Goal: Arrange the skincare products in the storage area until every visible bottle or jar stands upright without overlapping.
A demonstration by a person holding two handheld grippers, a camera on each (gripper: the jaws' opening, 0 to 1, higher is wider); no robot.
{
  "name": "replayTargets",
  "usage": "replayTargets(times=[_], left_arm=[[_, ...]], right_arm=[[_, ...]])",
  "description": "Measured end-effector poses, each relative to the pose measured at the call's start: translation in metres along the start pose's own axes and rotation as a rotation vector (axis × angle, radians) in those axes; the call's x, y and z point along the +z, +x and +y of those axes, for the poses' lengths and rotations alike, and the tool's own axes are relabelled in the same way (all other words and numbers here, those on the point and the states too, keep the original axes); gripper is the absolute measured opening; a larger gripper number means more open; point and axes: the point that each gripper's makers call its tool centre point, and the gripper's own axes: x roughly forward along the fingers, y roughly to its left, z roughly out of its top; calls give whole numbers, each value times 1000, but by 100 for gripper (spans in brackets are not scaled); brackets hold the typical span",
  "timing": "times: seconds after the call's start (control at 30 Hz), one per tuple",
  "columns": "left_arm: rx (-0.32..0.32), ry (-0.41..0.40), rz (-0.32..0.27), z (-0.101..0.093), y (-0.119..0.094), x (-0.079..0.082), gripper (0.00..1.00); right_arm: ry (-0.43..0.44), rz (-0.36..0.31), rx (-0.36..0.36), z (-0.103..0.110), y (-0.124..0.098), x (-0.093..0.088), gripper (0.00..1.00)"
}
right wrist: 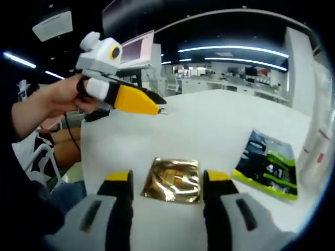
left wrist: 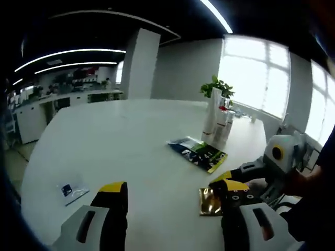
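On the white worktop (left wrist: 131, 141) the left tongs (left wrist: 168, 194) hang open and empty at the bottom of the left gripper view. The right tongs (right wrist: 167, 184) are open too, one jaw either side of a gold sachet (right wrist: 171, 180) lying flat at the bottom centre of the right gripper view. That same gold sachet (left wrist: 210, 202) sits lower right in the left gripper view. A green and black packet (right wrist: 267, 166) lies flat to the right of it — near, not touching. The white bottles (left wrist: 215, 120) stand upright right of centre in the left gripper view, well apart from both packets, a green plant (left wrist: 215, 86) behind them. A small clear packet (left wrist: 70, 191) lies lower left. My worry: the sachet is thin and glossy, so jaws closing flat on the worktop may skate over it or push it toward the edge. A reach for the bottles could topple them, since they look tall and narrow.
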Motion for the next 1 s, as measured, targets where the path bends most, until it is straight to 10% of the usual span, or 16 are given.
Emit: replayTargets(times=[0.93, 0.97, 1.0], left_arm=[[-31, -14, 108, -11, 11, -39, 66], [-31, -14, 106, -12, 11, -39, 66], [-31, -13, 104, -12, 11, -38, 66]], right_arm=[[-20, 15, -30, -7, 1, -2, 37], [-15, 12, -32, -7, 1, -1, 34], [-50, 16, -45, -13, -1, 0, 11]])
